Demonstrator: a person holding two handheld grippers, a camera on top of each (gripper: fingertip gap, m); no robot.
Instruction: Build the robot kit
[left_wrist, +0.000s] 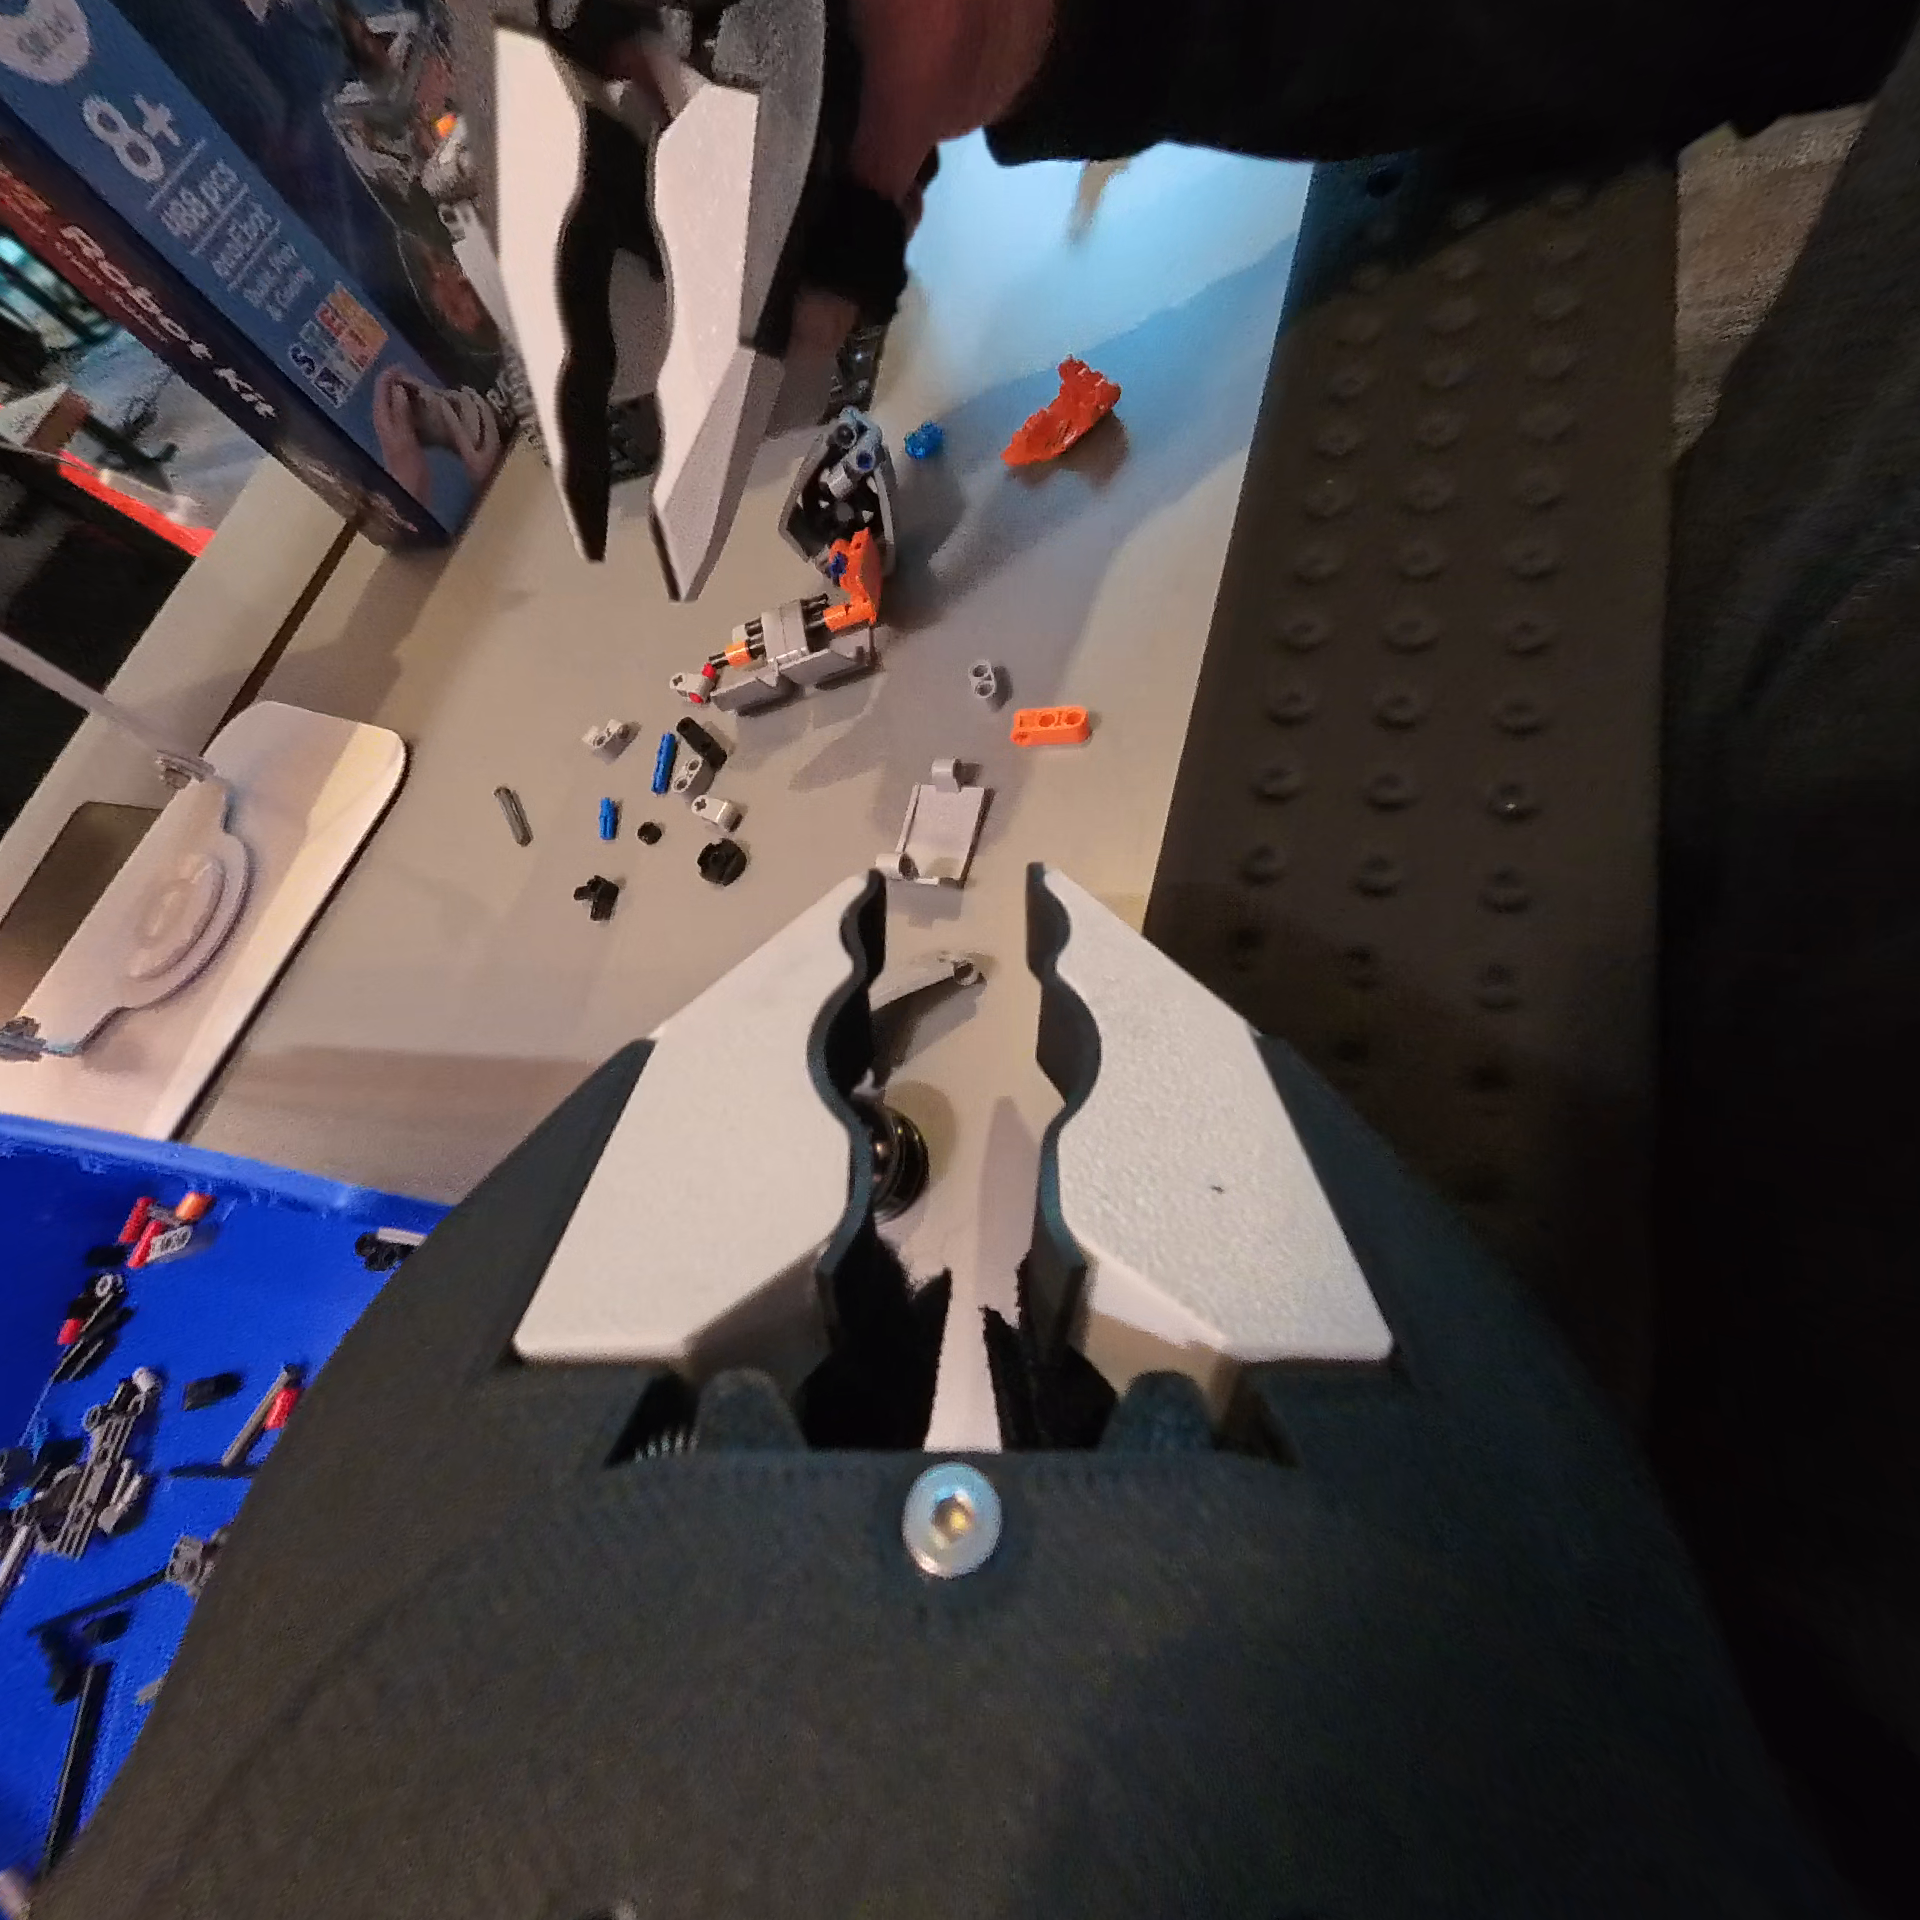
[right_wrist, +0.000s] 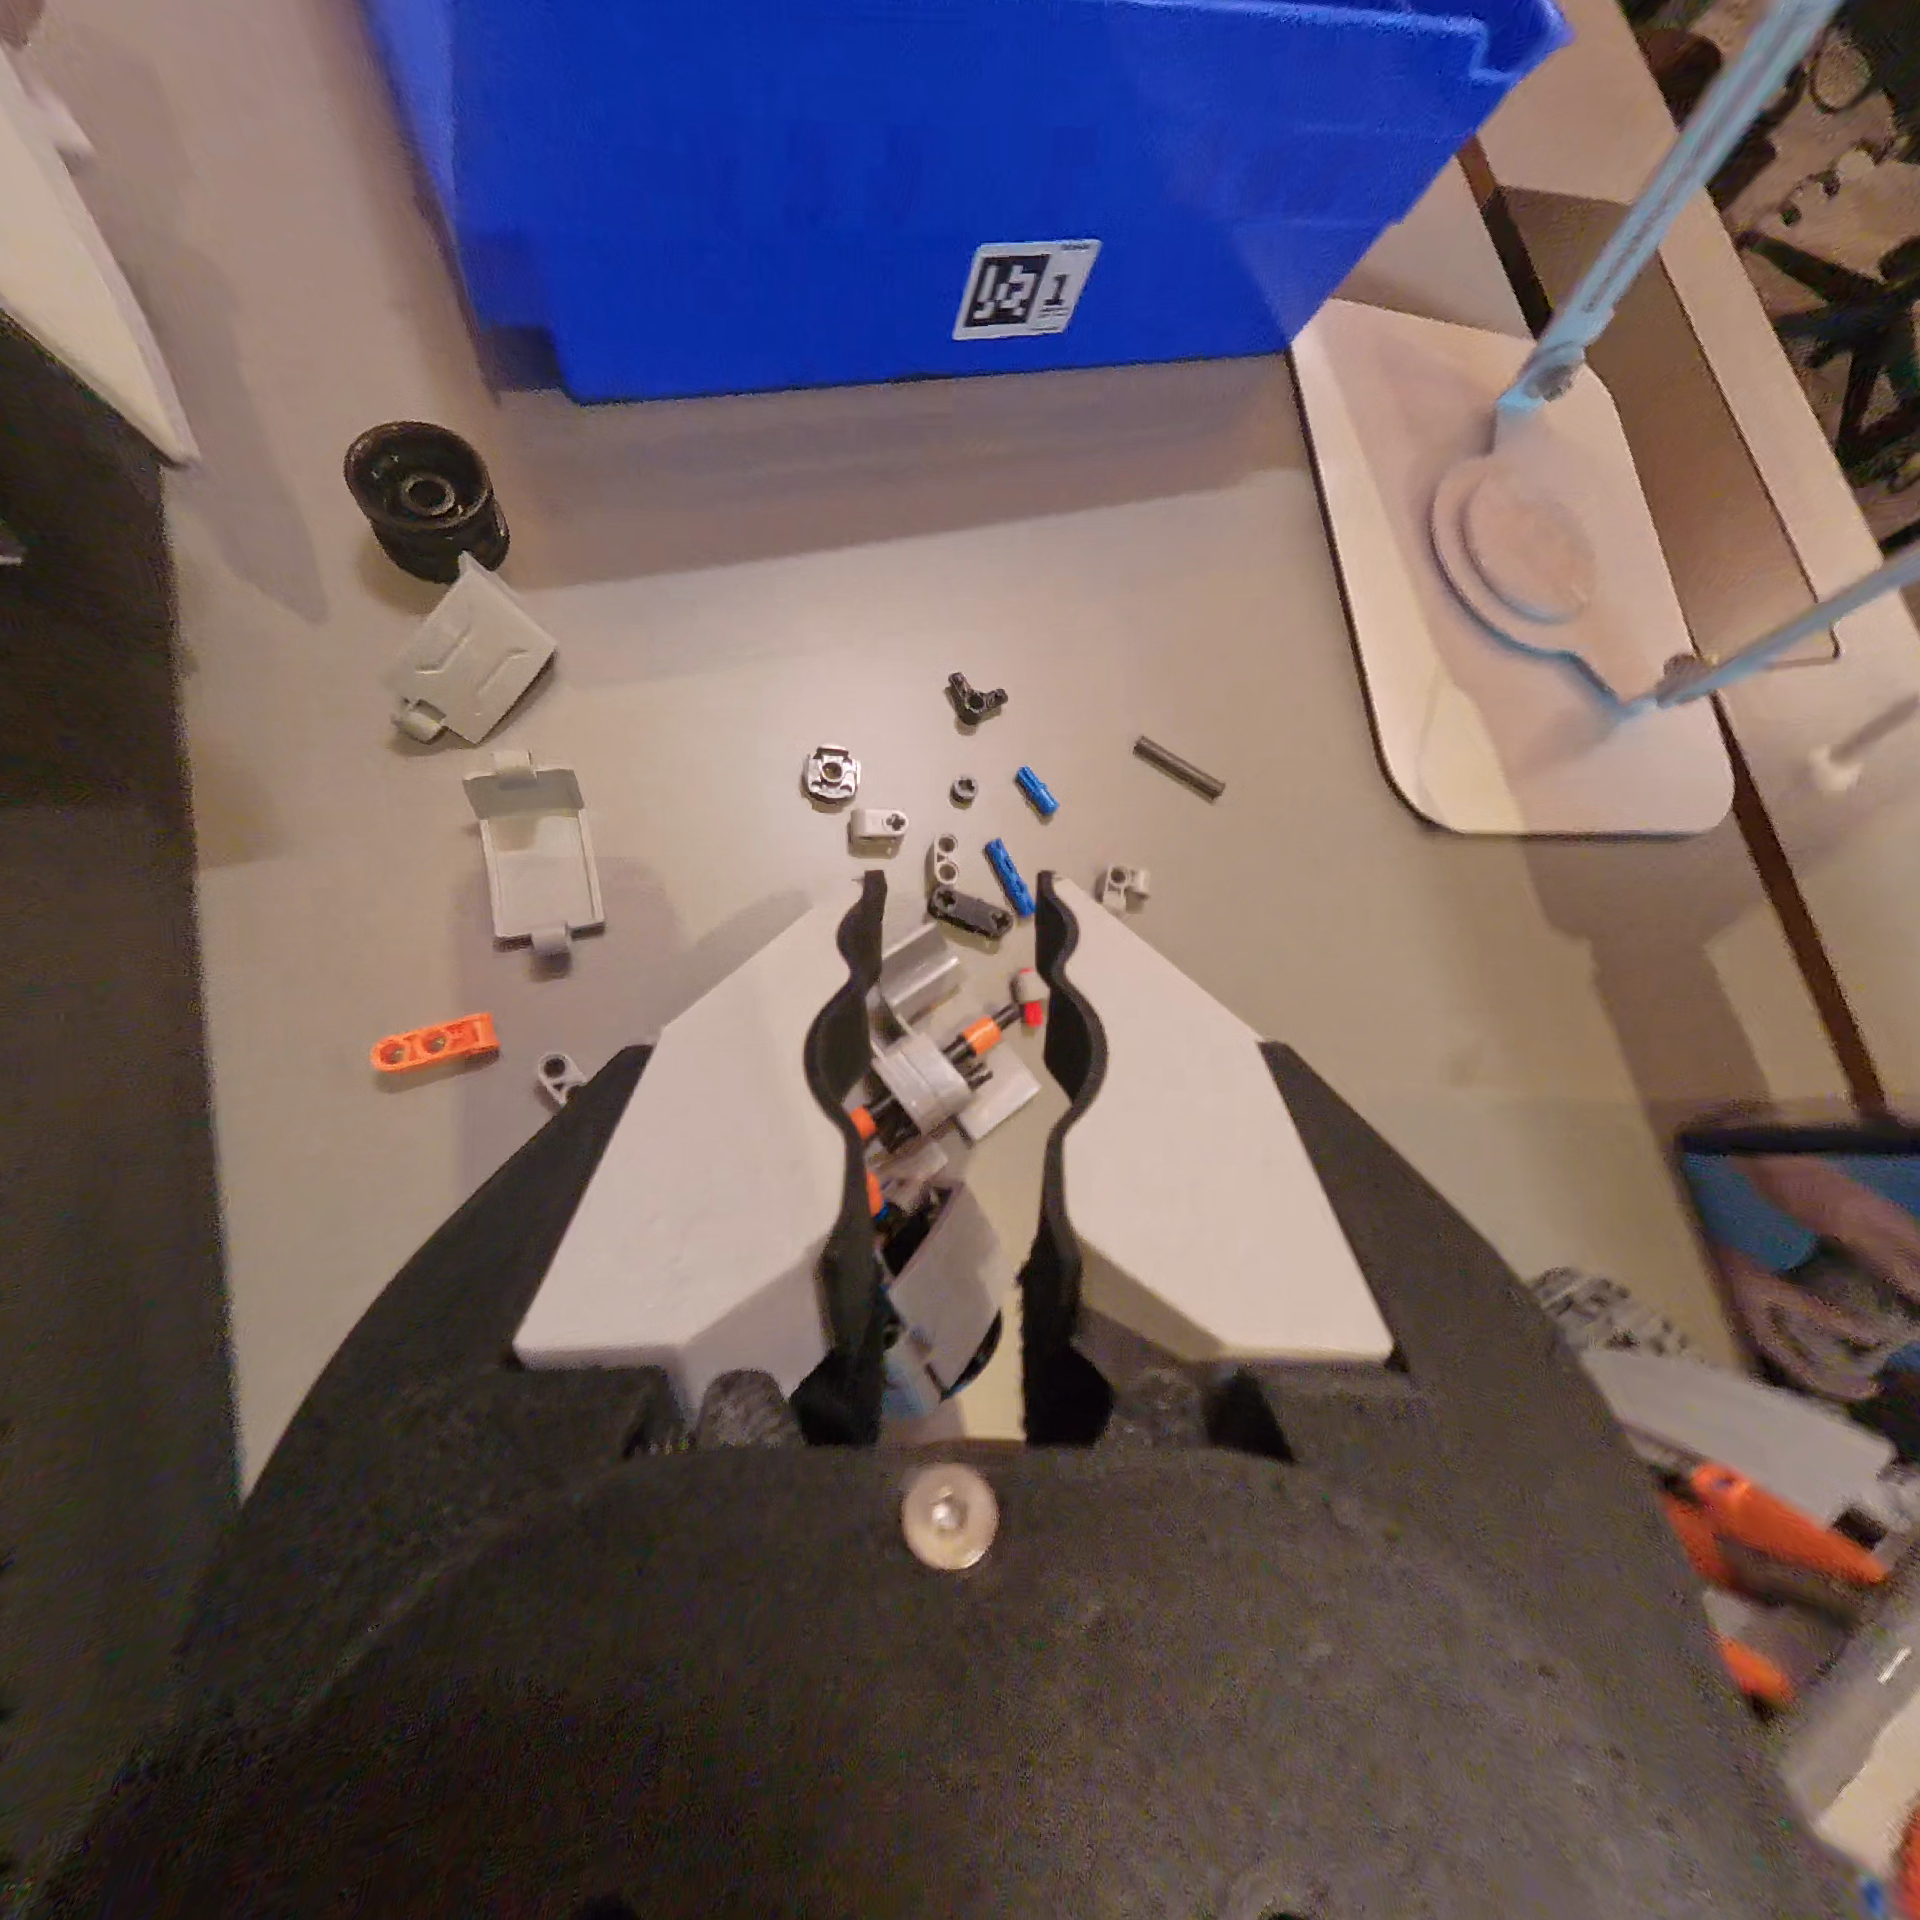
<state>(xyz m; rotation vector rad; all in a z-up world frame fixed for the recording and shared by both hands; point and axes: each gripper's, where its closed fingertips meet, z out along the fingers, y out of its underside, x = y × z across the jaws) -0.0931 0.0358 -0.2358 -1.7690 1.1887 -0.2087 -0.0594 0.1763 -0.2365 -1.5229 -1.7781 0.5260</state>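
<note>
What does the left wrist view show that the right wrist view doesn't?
Only the left view: the printed box, an orange shell piece, the studded mat, parts inside the blue bin, and the right claw from outside.

Only the right view: the bin's tag and the black wheel out in the open.

Both: the grey-orange assembly, the orange beam, a grey panel, the white stand base.

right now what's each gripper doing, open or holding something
left gripper: open, holding nothing, above a black wheel.
right gripper: open, over the grey-orange brick assembly.
</note>
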